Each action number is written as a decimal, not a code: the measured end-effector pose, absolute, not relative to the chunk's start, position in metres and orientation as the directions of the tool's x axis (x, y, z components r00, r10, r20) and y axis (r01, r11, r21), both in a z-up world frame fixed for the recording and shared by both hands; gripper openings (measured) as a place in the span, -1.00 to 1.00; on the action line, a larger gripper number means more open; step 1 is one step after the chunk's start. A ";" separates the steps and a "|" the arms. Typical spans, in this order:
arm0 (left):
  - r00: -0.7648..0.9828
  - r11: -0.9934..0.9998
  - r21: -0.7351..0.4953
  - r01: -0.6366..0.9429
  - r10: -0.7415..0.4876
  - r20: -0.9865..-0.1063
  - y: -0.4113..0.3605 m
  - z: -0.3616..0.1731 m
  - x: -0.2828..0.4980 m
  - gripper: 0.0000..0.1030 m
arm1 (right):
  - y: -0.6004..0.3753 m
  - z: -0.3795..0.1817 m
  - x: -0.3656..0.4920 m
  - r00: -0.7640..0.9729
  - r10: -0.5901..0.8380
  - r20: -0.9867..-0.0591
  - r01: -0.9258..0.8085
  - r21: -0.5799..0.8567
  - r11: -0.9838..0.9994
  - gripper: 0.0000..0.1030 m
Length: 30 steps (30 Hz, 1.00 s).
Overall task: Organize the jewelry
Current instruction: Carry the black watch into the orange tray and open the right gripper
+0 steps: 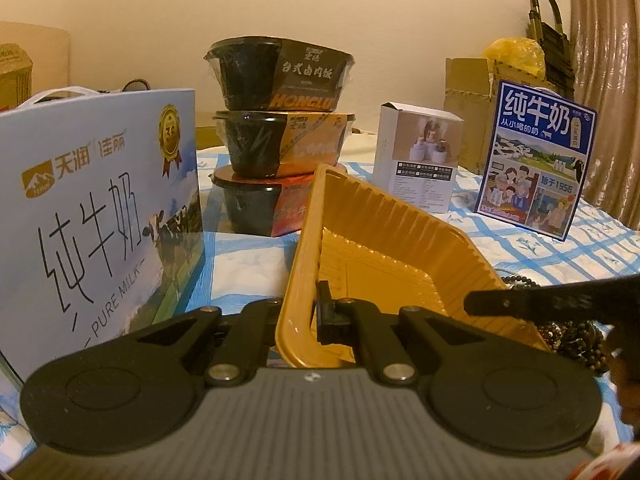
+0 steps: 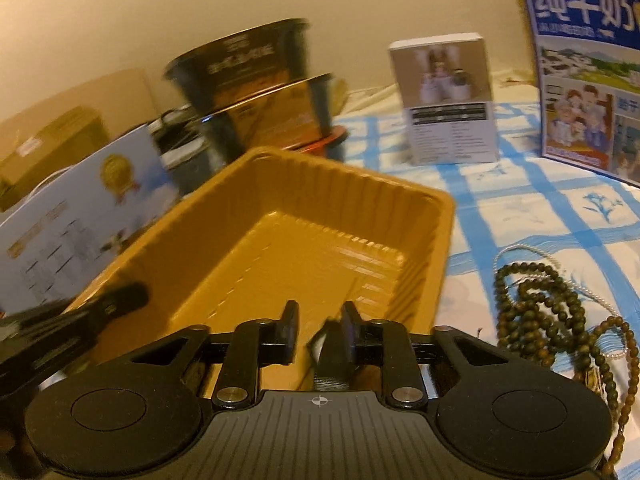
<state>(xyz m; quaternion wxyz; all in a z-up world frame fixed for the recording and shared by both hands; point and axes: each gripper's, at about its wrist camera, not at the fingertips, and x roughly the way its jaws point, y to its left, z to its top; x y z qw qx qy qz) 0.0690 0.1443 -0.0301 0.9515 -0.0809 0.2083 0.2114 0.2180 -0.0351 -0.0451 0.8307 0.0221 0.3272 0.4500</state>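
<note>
A gold plastic tray (image 1: 384, 248) is tilted, its near left rim clamped in my left gripper (image 1: 308, 312), which is shut on it. The tray (image 2: 304, 240) looks empty in the right wrist view. My right gripper (image 2: 320, 332) hovers over the tray's near edge with its jaws a little apart; I cannot tell if anything is between them. Dark bead strands (image 2: 552, 304) and a thin pearl strand (image 2: 560, 252) lie on the blue-checked cloth right of the tray. The beads (image 1: 576, 336) also show in the left wrist view, under the right gripper's finger (image 1: 552, 300).
A large milk carton box (image 1: 96, 216) stands left of the tray. Stacked black food bowls (image 1: 280, 136) stand behind it. A white box (image 1: 416, 160) and a blue milk box (image 1: 536, 160) stand at the back right, with cardboard boxes behind.
</note>
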 end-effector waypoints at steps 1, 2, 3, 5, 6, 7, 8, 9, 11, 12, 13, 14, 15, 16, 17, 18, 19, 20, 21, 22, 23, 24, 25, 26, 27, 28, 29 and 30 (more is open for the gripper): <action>0.824 0.897 -0.066 -0.436 0.368 -0.431 0.145 -0.030 0.069 -0.91 | -0.041 -0.043 0.213 0.380 0.769 -0.514 -0.739 0.332 0.586 -0.06; 0.823 0.897 -0.065 -0.436 0.369 -0.431 0.144 -0.030 0.069 -0.91 | -0.046 -0.041 0.208 0.378 0.777 -0.504 -0.745 0.332 0.578 -0.04; 0.824 0.898 -0.066 -0.435 0.368 -0.430 0.144 -0.030 0.069 -0.91 | -0.053 -0.038 0.204 0.380 0.779 -0.498 -0.750 0.327 0.575 -0.04; 0.824 0.897 -0.066 -0.436 0.369 -0.431 0.145 -0.030 0.069 -0.91 | -0.067 -0.038 0.201 0.396 0.767 -0.504 -0.746 0.311 0.589 -0.04; 0.823 0.897 -0.068 -0.437 0.369 -0.431 0.145 -0.031 0.069 -0.91 | -0.073 -0.037 0.201 0.407 0.759 -0.507 -0.741 0.303 0.600 -0.04; 0.823 0.896 -0.069 -0.439 0.370 -0.432 0.146 -0.031 0.069 -0.91 | -0.080 -0.038 0.202 0.429 0.742 -0.515 -0.728 0.289 0.621 -0.04; 0.822 0.896 -0.069 -0.440 0.370 -0.433 0.146 -0.031 0.069 -0.91 | -0.086 -0.038 0.205 0.456 0.721 -0.523 -0.711 0.274 0.648 -0.04; 0.823 0.896 -0.069 -0.439 0.370 -0.432 0.146 -0.031 0.069 -0.91 | -0.092 -0.040 0.208 0.478 0.700 -0.530 -0.694 0.261 0.671 -0.04; 0.823 0.897 -0.065 -0.437 0.370 -0.430 0.146 -0.031 0.069 -0.91 | -0.100 -0.045 0.217 0.515 0.650 -0.559 -0.656 0.231 0.719 -0.04; 0.824 0.898 -0.063 -0.436 0.370 -0.430 0.145 -0.031 0.068 -0.91 | -0.101 -0.048 0.221 0.528 0.625 -0.575 -0.643 0.209 0.737 -0.07; 0.824 0.898 -0.062 -0.436 0.371 -0.429 0.145 -0.031 0.068 -0.91 | -0.102 -0.050 0.223 0.532 0.607 -0.590 -0.641 0.188 0.744 -0.13; 0.823 0.897 -0.062 -0.437 0.371 -0.430 0.145 -0.031 0.068 -0.91 | -0.102 -0.053 0.225 0.531 0.595 -0.603 -0.645 0.168 0.746 -0.32; 0.822 0.897 -0.062 -0.438 0.372 -0.430 0.145 -0.031 0.068 -0.91 | -0.101 -0.055 0.226 0.527 0.587 -0.615 -0.650 0.153 0.745 -0.46; 0.822 0.896 -0.061 -0.439 0.374 -0.430 0.145 -0.031 0.068 -0.91 | -0.099 -0.057 0.227 0.525 0.582 -0.621 -0.655 0.141 0.742 -0.49; 0.822 0.896 -0.060 -0.440 0.374 -0.430 0.145 -0.031 0.068 -0.91 | -0.095 -0.057 0.227 0.524 0.579 -0.625 -0.666 0.123 0.735 -0.52; 0.821 0.896 -0.059 -0.440 0.375 -0.430 0.145 -0.031 0.068 -0.91 | -0.093 -0.059 0.226 0.526 0.575 -0.627 -0.676 0.102 0.730 -0.55; 0.821 0.896 -0.058 -0.441 0.376 -0.430 0.145 -0.031 0.068 -0.91 | -0.089 -0.059 0.227 0.529 0.571 -0.627 -0.684 0.083 0.725 -0.56; 0.820 0.896 -0.057 -0.441 0.376 -0.431 0.145 -0.031 0.067 -0.91 | -0.085 -0.059 0.227 0.530 0.570 -0.628 -0.694 0.064 0.717 -0.58; 0.820 0.896 -0.056 -0.441 0.377 -0.431 0.145 -0.031 0.067 -0.91 | -0.082 -0.060 0.226 0.530 0.567 -0.631 -0.702 0.049 0.711 -0.60; 0.820 0.896 -0.055 -0.441 0.378 -0.431 0.145 -0.031 0.066 -0.91 | -0.079 -0.061 0.227 0.531 0.559 -0.637 -0.706 0.033 0.708 -0.60; 0.819 0.896 -0.054 -0.442 0.378 -0.431 0.145 -0.031 0.066 -0.91 | -0.077 -0.063 0.229 0.535 0.548 -0.643 -0.707 0.014 0.707 -0.62; 0.819 0.895 -0.054 -0.442 0.378 -0.431 0.146 -0.031 0.066 -0.91 | -0.074 -0.066 0.232 0.537 0.540 -0.648 -0.710 -0.002 0.704 -0.63; 0.819 0.895 -0.053 -0.442 0.379 -0.430 0.146 -0.031 0.065 -0.91 | -0.072 -0.068 0.234 0.538 0.532 -0.653 -0.712 -0.014 0.702 -0.63; 0.819 0.895 -0.052 -0.443 0.381 -0.430 0.146 -0.031 0.065 -0.90 | -0.071 -0.069 0.235 0.540 0.524 -0.659 -0.711 -0.024 0.702 -0.64; 0.818 0.894 -0.052 -0.445 0.382 -0.430 0.146 -0.031 0.065 -0.90 | -0.069 -0.071 0.238 0.537 0.515 -0.668 -0.712 -0.032 0.701 -0.64; 0.817 0.893 -0.052 -0.446 0.383 -0.430 0.147 -0.031 0.064 -0.90 | -0.068 -0.073 0.240 0.534 0.508 -0.675 -0.712 -0.036 0.701 -0.65; 0.817 0.893 -0.052 -0.447 0.384 -0.431 0.147 -0.031 0.065 -0.90 | -0.068 -0.074 0.242 0.533 0.503 -0.681 -0.712 -0.039 0.701 -0.65; 0.817 0.893 -0.052 -0.447 0.384 -0.431 0.147 -0.031 0.065 -0.90 | -0.066 -0.076 0.243 0.532 0.495 -0.687 -0.713 -0.047 0.700 -0.66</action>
